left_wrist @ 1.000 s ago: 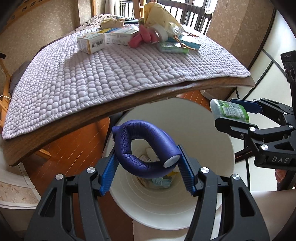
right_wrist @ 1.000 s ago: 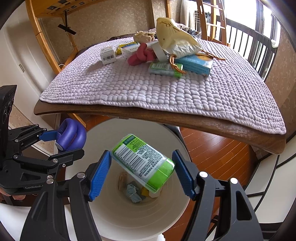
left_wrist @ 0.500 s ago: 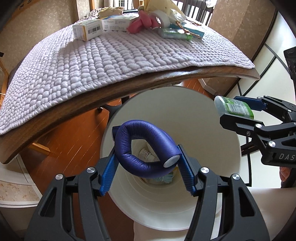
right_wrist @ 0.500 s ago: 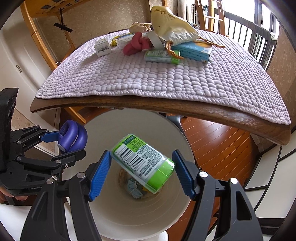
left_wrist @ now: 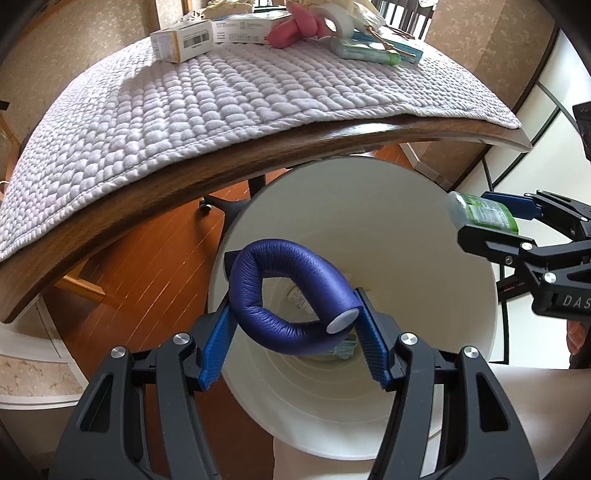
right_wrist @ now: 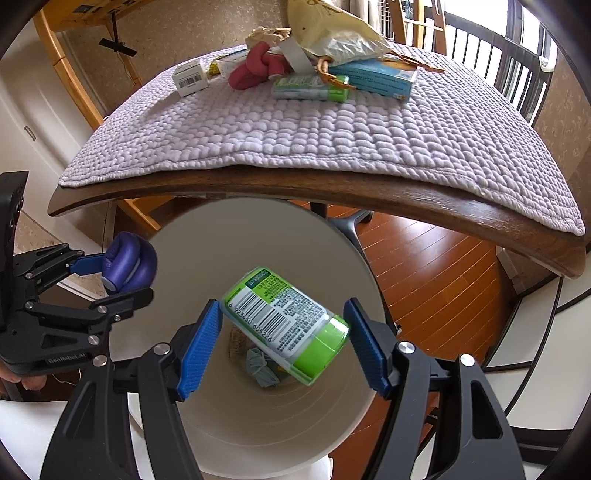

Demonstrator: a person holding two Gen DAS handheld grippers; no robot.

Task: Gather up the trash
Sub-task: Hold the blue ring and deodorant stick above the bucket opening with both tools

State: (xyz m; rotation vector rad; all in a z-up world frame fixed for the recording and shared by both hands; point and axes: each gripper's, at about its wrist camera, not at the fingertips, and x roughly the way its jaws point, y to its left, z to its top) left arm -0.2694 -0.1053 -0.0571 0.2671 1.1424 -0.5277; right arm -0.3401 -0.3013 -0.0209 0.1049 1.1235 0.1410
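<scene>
My left gripper [left_wrist: 293, 338] is shut on a bent purple foam roller [left_wrist: 288, 291] and holds it above the mouth of a white bin [left_wrist: 476, 369]. It also shows at the left of the right wrist view [right_wrist: 127, 264]. My right gripper [right_wrist: 282, 343] is shut on a green-labelled container [right_wrist: 286, 321] over the same bin [right_wrist: 184, 406]. That container shows at the right of the left wrist view [left_wrist: 480, 212]. Crumpled scraps [right_wrist: 260, 365] lie at the bin's bottom.
A wooden table [right_wrist: 369, 192] with a lilac quilted mat [right_wrist: 314, 125] overhangs the bin's far side. On it lie boxes [right_wrist: 190, 79], a pink roller [right_wrist: 255, 70], a green tube [right_wrist: 310, 88], a blue box [right_wrist: 373, 75] and a yellow bag [right_wrist: 328, 29]. A black chair base [left_wrist: 229, 206] stands under it.
Both grippers have sunk lower and closer over the bin while holding their objects. The table edge has risen in both views. Neither grip has changed.
</scene>
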